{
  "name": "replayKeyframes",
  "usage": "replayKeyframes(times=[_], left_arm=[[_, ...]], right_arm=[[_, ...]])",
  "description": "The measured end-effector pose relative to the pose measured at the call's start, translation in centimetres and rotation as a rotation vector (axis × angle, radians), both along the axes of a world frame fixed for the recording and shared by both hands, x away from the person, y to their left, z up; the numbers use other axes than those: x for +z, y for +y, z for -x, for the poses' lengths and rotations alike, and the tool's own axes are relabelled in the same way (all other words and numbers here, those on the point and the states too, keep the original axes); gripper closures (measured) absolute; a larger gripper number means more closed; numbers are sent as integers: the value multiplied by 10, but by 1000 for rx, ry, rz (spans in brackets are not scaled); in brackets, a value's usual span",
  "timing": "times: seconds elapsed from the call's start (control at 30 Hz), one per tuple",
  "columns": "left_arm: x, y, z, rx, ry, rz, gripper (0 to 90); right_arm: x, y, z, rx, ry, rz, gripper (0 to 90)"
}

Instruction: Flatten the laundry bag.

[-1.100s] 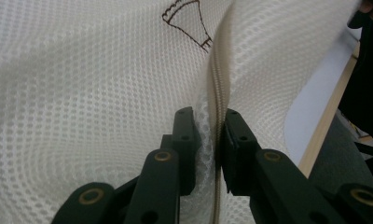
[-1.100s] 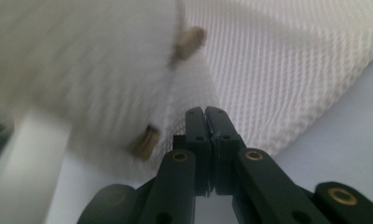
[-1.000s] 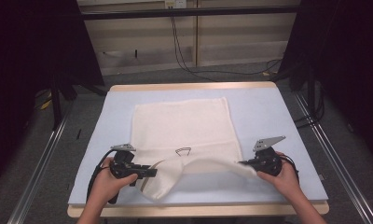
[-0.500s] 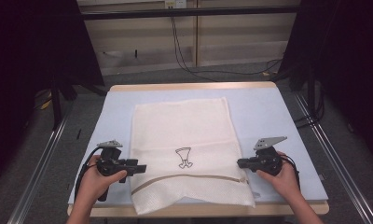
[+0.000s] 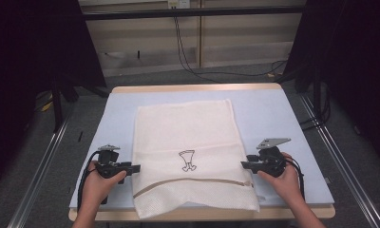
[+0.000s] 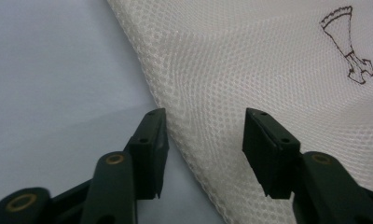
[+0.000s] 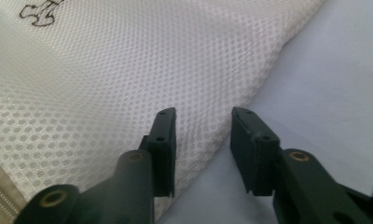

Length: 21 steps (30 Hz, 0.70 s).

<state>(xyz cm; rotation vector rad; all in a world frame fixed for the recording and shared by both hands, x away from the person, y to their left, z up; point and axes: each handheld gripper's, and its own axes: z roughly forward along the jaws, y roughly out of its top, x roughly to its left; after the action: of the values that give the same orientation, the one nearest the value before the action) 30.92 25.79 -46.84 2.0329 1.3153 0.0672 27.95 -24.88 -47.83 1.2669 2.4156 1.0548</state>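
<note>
A: Start with the big things. Why is the surface set up like this?

B: It's a pale blue top with a wooden rim, and the white mesh bag lies flat down its middle, long axis running away from the person. Spread out like that, both side edges are reachable, one per hand. The near end hangs slightly over the front rim.

A: And the bag itself?

B: Smoothed flat, no folds I can see. A tan zipper line crosses it near the front, and a small dark printed emblem sits just above that. My guess is that it was laid out for folding or straightening.

A: Where are the hands?

B: The left gripper is at the bag's left edge, the right gripper at its right edge, both level with the emblem. In the left gripper view the jaws stand spread, the mesh edge running between them without being pinched; they have just closed in a little. In the right gripper view the jaws are also parted, having just opened, with the bag's edge under the gap and nothing clamped.

A: So neither one holds cloth?

B: Not that I can see. Both look released.

A: Anything in the way?

B: Nothing on the surface besides the bag. Beyond it there are dangling cables and dark stands, well apart from the work. The gripper's own trailing cable on the left is the only thing close enough to snag.
</note>
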Motion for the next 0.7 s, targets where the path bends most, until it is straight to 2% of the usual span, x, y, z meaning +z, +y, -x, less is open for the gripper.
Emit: replayKeyframes(times=[0.07, 0.13, 0.2, 0.27, 0.33, 0.43, 0.67, 0.7], left_arm=[[0, -4, 1, 4, -11, -17, 528], [0, -5, 1, -8, 5, -19, 619], [-1, -7, 1, 17, 3, -30, 715], [0, -7, 0, 11, 27, -31, 835], [0, -9, -1, 11, 30, -40, 844], [3, -11, -5, 15, 43, -45, 867], [3, -15, -27, 69, -23, -27, 871], [2, -15, -30, 65, -29, -38, 871]], right_arm=[[-1, 1, 0, 4, -3, 6, 642], [0, 3, 0, 5, -2, 11, 712], [0, 3, 0, 5, 13, -9, 770], [0, 4, 0, 4, 15, 0, 823], [2, 3, -1, -8, 31, -13, 852], [2, 4, -3, -3, 21, -15, 862], [4, 2, -9, -40, 9, -22, 865], [4, 1, -11, -41, -2, -21, 865]])
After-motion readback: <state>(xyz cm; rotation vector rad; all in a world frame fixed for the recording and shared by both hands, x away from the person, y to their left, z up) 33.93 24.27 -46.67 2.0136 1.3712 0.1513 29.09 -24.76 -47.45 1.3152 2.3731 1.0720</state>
